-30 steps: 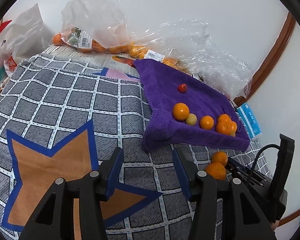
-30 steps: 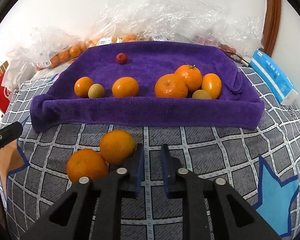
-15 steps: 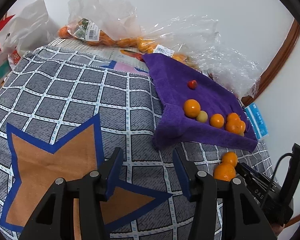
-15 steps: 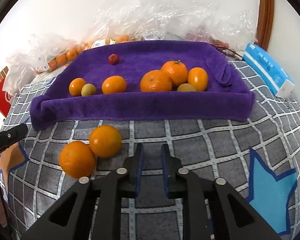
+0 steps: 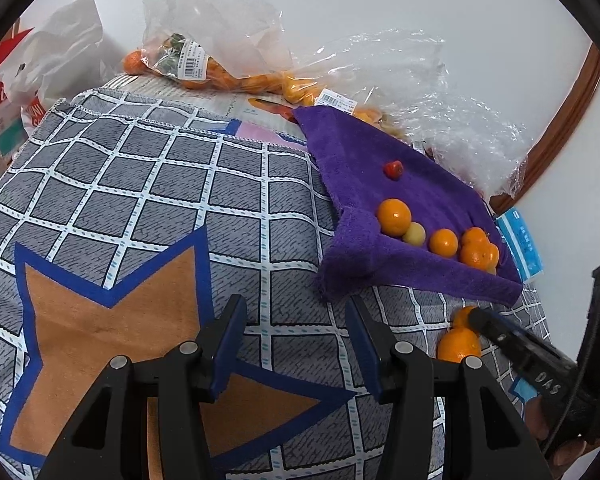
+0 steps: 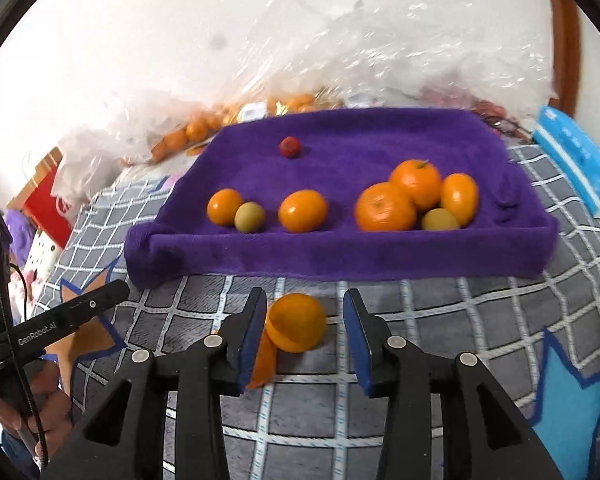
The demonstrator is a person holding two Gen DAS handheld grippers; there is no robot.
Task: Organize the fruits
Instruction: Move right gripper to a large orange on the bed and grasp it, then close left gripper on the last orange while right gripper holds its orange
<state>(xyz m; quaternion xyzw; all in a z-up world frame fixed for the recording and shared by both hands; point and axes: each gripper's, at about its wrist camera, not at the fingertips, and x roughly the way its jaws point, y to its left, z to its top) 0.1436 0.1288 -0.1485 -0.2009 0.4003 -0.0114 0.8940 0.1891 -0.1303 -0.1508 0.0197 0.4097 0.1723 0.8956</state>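
Right gripper (image 6: 305,334) angled down over the checked cloth (image 6: 440,320), jaws opening, an orange (image 6: 297,322) lying between the blue pads; its left side sits against or just beside the left pad, clear gap to the right pad, so not gripped. A second orange (image 6: 262,362) partly hidden behind the left finger, touching the first. Straight ahead of the tips, the folded front edge of the purple towel (image 6: 340,258), raised like a low wall; beyond it a row of oranges and two pale yellow-green fruits, and a small red fruit (image 6: 290,147) farther back alone. Open towel surface behind the row and on the far left. Right of the claw, bare checked cloth out to a blue star patch. Left gripper (image 5: 296,344) hangs with jaws apart, nothing between them, over the brown star (image 5: 100,320) on the cloth; towel corner ahead and right of its tips, wide free cloth ahead and left. Plastic bags (image 5: 220,20) of fruit line the far wall.
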